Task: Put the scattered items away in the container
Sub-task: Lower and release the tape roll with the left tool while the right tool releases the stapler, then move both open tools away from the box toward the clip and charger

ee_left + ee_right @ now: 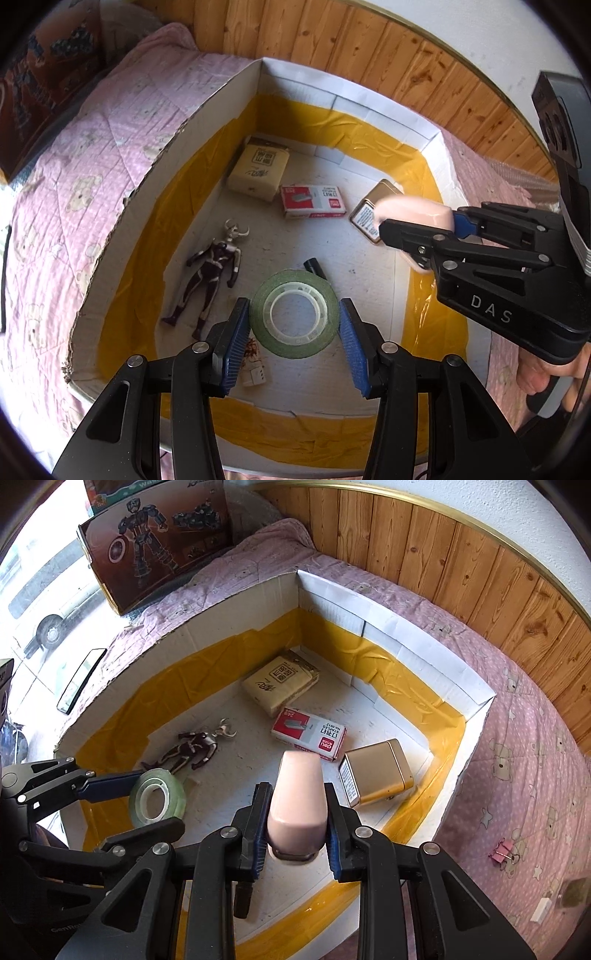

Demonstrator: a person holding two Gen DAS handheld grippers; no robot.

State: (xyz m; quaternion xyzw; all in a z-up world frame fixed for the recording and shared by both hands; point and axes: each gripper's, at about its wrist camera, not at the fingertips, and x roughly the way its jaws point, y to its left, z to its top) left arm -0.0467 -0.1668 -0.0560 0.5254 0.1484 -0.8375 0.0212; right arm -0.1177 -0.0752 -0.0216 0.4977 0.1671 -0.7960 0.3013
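Pink bear-print quilt (524,760) covering the bed, wood-panelled wall (461,550) behind it, a robot-toy box (155,539) leaning at the window (40,602), and a flat black-rimmed slab (81,681) alongside.

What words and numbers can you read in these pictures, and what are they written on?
"DAS": on the right gripper body.
"deli", "STAPLES", "24/6", "No.0012": on the red staples box, upside down.
"GenRo...", cut off: on the left gripper body.
Tissue pack: Chinese characters, too blurred to read.
Gold tin label: too small.
Robot toy box: lettering cut off.
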